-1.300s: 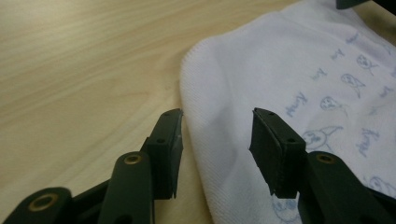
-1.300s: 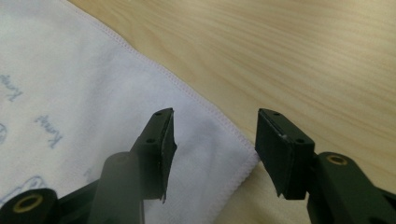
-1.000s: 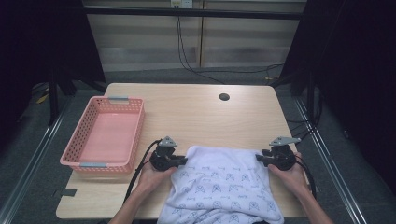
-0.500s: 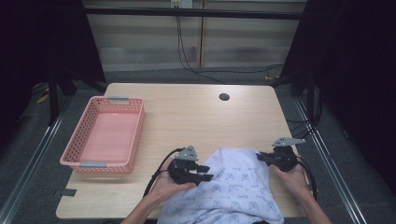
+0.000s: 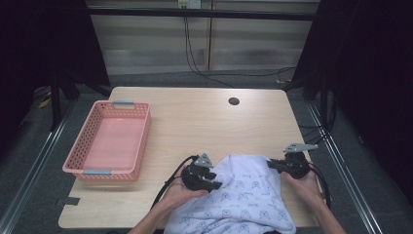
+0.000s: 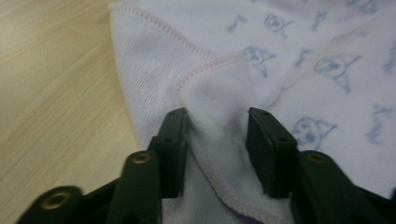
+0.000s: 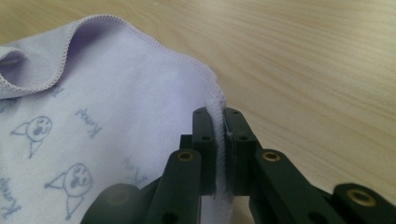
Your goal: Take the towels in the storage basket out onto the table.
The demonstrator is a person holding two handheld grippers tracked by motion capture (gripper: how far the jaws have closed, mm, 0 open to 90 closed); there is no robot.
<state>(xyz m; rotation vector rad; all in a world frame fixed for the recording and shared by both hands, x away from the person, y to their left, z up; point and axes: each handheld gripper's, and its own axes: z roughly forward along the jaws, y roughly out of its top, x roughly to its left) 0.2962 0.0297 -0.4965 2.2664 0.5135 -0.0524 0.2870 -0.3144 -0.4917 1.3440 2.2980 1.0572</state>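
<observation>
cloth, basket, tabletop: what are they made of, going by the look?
Cloth: soft knit or terry fabric, matte white with a pale blue print and a stitched hem; probably cotton, unsure. Basket: pink moulded plastic, perforated walls, grey handles. Tabletop: light wood grain, smooth and matte; solid wood or laminate, can't tell.

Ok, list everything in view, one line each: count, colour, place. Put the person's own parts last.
Table: one, light wood, centre, with a dark round hole near its far edge.
Basket: one, pink, with grey handles, on the table's left side.
Cloth: one, white with blue cat prints, at the table's near edge, a corner folded over.
Cables: several, black, on the floor beyond the table.
Left tongs: one, black, jaws apart and just opening, a fold of cloth between them.
Right tongs: one, black, clamped on the cloth's hem.
Hands: two, at the near edge, each holding tongs.
</observation>
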